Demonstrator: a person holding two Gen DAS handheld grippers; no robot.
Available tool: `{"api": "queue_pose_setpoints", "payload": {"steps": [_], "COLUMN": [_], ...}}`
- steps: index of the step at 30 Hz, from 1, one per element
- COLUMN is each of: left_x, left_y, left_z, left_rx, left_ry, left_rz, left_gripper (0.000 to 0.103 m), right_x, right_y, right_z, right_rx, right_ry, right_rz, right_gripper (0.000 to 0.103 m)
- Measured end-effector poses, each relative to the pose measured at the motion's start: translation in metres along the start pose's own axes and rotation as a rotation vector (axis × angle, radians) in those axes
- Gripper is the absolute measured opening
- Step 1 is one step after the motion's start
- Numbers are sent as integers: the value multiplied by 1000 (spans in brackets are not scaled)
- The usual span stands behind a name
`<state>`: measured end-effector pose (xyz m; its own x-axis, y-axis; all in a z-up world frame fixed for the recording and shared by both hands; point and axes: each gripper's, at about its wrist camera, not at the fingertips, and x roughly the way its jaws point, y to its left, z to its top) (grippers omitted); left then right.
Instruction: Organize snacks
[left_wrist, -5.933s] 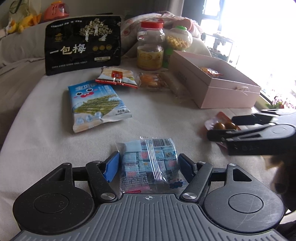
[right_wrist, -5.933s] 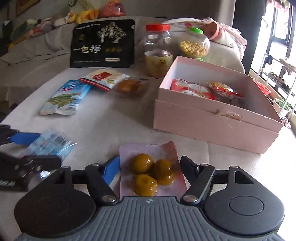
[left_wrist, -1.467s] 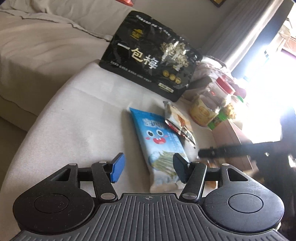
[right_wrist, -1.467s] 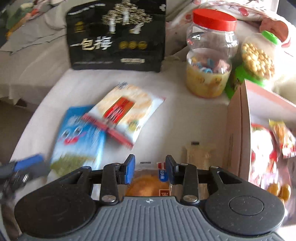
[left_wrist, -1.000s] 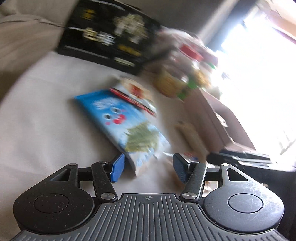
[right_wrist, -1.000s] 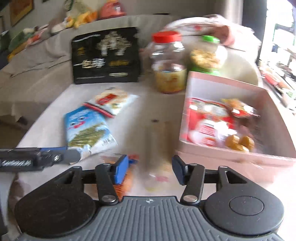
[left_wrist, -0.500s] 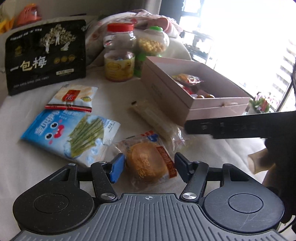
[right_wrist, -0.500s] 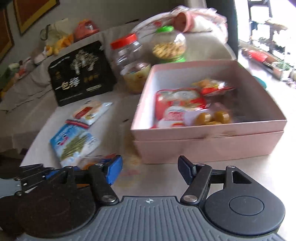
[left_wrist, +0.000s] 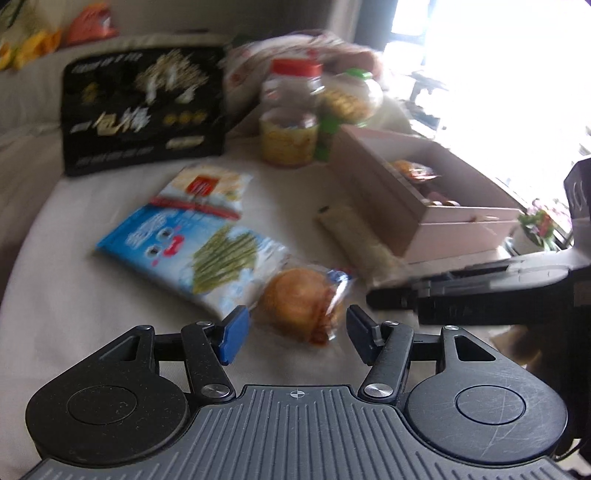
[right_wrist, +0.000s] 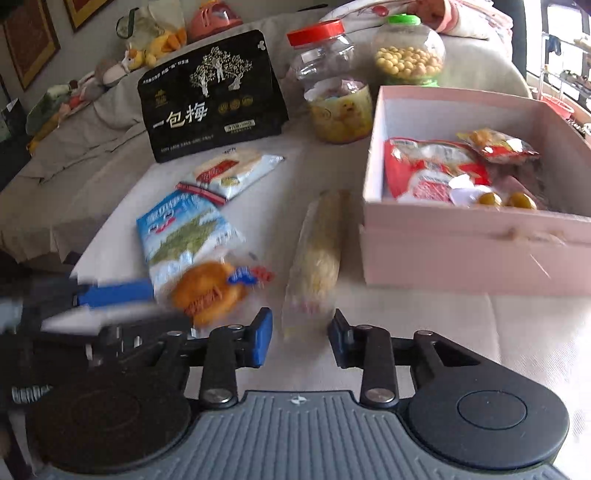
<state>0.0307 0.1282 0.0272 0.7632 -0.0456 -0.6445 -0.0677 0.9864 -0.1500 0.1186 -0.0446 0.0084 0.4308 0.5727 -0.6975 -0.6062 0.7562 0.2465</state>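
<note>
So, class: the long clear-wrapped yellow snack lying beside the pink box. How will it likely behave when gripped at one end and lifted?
The long snack will probably sag, since it is long and would be held only at one end. Its clear film looks slick, so it could slip between the right gripper's open fingers. It looks light.

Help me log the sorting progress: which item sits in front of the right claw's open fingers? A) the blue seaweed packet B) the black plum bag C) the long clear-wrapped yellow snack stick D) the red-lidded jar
C: the long clear-wrapped yellow snack stick lies just ahead of the open right claw, beside the pink box.
</note>
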Motion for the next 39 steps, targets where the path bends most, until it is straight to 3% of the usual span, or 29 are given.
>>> {"api": "queue_pose_setpoints", "payload": {"steps": [3, 7, 11, 16, 20, 24, 30, 34, 39], "left_x": [3, 20, 35, 35, 16, -7, -21, -21, -23], "left_y": [-6, -13, -19, -15, -4, 8, 25, 29, 31], "left_z": [5, 13, 13, 8, -5, -24, -35, -42, -51], "left_rx": [67, 125, 153, 124, 33, -62, -145, -168, -176], "left_ry": [-22, 12, 56, 72, 55, 17, -17, -39, -90], "left_rz": [4, 33, 44, 43, 43, 83, 65, 47, 22], "left_gripper": [64, 64, 65, 63, 62, 62, 62, 64, 65], "right_x": [-16, -35, -46, -48, -41, -18, 20, 28, 34], "right_y": [-2, -7, -16, -21, -9, 3, 20, 23, 33], "right_z": [-17, -33, -40, -32, -15, 5, 22, 25, 32], "right_rx": [-20, -38, -29, -1, -14, 24, 24, 13, -52], "right_ry": [1, -11, -42, -73, -106, -84, -25, -25, 8], "right_rz": [-18, -54, -107, -119, -106, -67, -131, -163, -202], "right_gripper": [33, 34, 55, 58, 58, 58, 57, 42, 33]}}
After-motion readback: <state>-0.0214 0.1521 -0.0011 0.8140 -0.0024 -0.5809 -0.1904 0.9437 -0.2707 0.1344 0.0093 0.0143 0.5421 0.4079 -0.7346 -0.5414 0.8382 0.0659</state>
